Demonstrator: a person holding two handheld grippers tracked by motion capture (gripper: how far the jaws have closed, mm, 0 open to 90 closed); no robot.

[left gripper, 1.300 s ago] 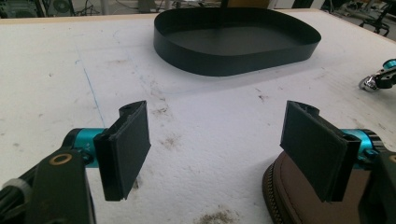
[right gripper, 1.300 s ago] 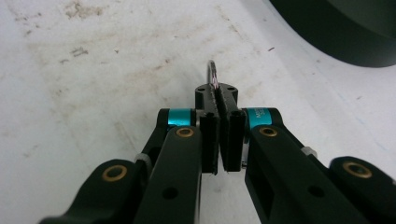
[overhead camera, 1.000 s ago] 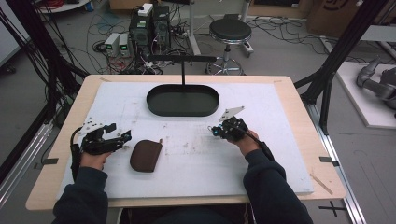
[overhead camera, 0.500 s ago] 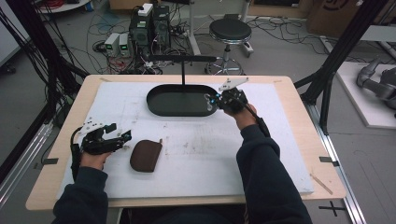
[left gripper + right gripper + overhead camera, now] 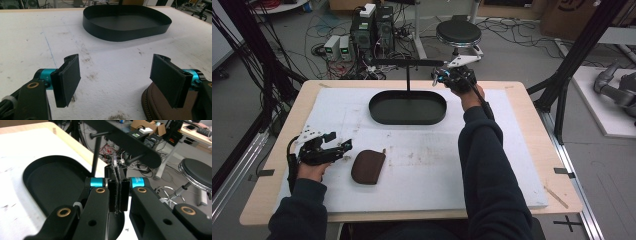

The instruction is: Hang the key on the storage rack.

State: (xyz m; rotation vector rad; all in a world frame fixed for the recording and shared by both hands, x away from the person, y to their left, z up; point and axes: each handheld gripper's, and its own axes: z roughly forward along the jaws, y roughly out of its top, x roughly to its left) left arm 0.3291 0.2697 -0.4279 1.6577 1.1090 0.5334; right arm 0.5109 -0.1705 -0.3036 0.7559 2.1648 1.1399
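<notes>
While the right claw (image 5: 117,192) is pressed closed on a thin clear strip (image 5: 114,160) above the black oval metal tray (image 5: 408,107), the left claw (image 5: 117,82) rests wide apart, empty, beside the brown zippered leather pouch (image 5: 368,167) on the white-covered counter (image 5: 422,165)

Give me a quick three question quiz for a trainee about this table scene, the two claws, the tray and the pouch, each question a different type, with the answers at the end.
1. True or false: the left claw has its jaws spread apart.
2. Multiple choice: where does the brown pouch lie? A) inside the black tray B) on the white mat, beside the left claw C) on the stool
3. Fill in: the right claw is raised near the black ____ that stands over the tray's far side.

Key
1. True; in the left claw's view the pads stand wide apart with nothing between them.
2. B
3. bar; there the right claw's jaws are pressed together, and whether they pinch anything is too small to tell.
</notes>
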